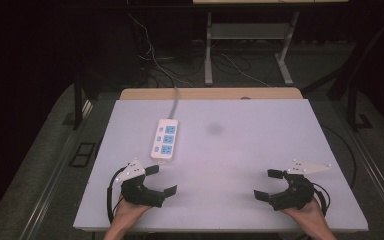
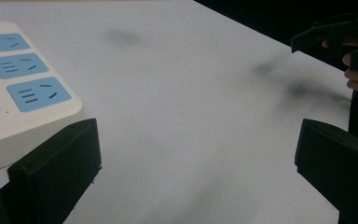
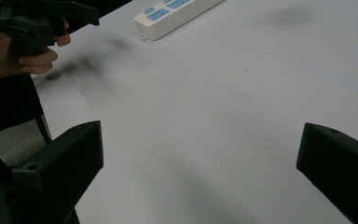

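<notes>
Lying flat on worktop (image 1: 260,150): white power strip (image 1: 164,139), three blue sockets; left gripper (image 1: 161,180) and right gripper (image 1: 267,184) gape wide, empty.

One power strip (image 1: 164,139), three blue sockets; two grippers; one table (image 1: 260,150)

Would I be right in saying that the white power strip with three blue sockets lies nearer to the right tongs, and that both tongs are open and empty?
Not quite: the power strip lies nearer to the left tongs, just beyond them, as the high view shows. The right tongs are well across the table from it. The rest holds: both tongs are open and empty.
</notes>
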{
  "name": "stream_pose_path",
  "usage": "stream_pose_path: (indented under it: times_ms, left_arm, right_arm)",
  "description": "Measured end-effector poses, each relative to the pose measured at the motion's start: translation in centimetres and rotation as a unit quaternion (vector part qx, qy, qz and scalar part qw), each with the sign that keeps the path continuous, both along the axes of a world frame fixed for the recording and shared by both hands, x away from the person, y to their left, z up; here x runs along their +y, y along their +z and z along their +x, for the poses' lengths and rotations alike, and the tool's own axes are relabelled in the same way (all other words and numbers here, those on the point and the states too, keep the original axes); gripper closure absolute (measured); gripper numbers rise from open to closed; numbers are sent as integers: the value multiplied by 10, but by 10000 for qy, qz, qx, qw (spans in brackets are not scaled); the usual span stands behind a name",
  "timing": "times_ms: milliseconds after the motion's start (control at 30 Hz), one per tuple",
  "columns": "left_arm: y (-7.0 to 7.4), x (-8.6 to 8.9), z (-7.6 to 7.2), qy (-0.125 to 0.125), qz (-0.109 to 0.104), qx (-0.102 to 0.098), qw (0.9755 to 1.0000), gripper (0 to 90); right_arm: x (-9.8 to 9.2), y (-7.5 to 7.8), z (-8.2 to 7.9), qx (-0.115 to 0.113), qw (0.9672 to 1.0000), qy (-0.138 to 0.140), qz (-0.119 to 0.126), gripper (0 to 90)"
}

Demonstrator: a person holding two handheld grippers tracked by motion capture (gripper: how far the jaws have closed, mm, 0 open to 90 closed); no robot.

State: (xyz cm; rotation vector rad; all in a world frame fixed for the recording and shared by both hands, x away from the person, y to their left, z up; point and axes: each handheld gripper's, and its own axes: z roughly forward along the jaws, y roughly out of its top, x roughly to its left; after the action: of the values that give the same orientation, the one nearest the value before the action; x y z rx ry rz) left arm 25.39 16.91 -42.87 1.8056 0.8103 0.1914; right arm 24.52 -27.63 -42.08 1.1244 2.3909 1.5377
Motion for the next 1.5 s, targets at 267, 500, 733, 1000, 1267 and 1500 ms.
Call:
stream_pose_path:
  times_ms: [267,500,733,1000,1267,1500]
  left_arm:
    - [0,-1,0,-39,22,3,10000,0]
    - [0,-1,-1,-50,17,35,10000,0]
    - [1,-2,-3,-144,65,113,9998,0]
    - [4,-3,-5,-214,99,165,9996,0]
    - [11,0,-5,-296,122,177,9993,0]
    - [17,1,-2,-276,153,247,9992,0]
  right_arm:
    - [-1,0,0,18,10000,-9,-7,3]
    - [-3,0,1,26,10000,-4,-15,3]
    - [-3,0,1,40,10000,8,-16,3]
    - [-4,-1,2,53,10000,22,-45,3]
    - [-6,-1,2,91,10000,9,-38,3]
    - [-6,-1,3,141,9999,20,-37,3]
